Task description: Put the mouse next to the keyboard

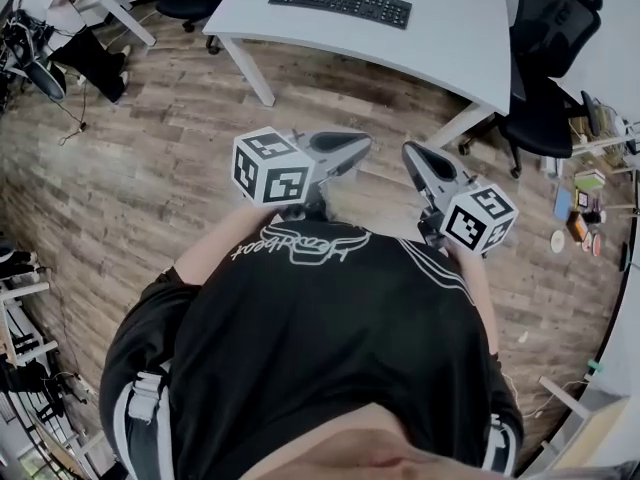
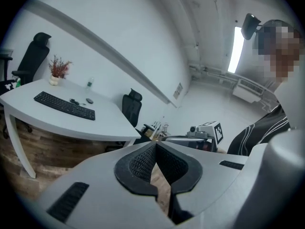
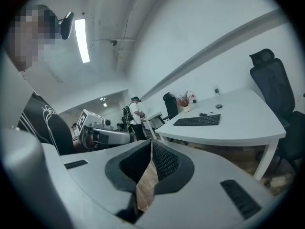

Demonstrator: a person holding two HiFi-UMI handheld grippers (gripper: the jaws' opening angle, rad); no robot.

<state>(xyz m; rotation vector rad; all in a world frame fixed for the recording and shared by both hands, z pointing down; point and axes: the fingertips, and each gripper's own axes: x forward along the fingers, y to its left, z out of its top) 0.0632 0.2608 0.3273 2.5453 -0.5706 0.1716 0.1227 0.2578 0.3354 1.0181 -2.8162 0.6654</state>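
Nearby, the left gripper (image 2: 155, 144) and right gripper (image 3: 151, 142) both show jaws clenched on nothing, while well apart from them, far ahead on the bench (image 3: 248, 123), just behind the keyboard (image 3: 198, 120), lies the mouse (image 3: 218, 106), likely light, hard and slick, best pinched across its narrow flanks.

No text reads for certain. The shirt (image 1: 330, 348) bears one white cursive word, upside down and too loopy to spell. Just beyond the shirt, the left cube (image 1: 270, 166) and right cube (image 1: 478, 218) show black-and-white square markers, no letters
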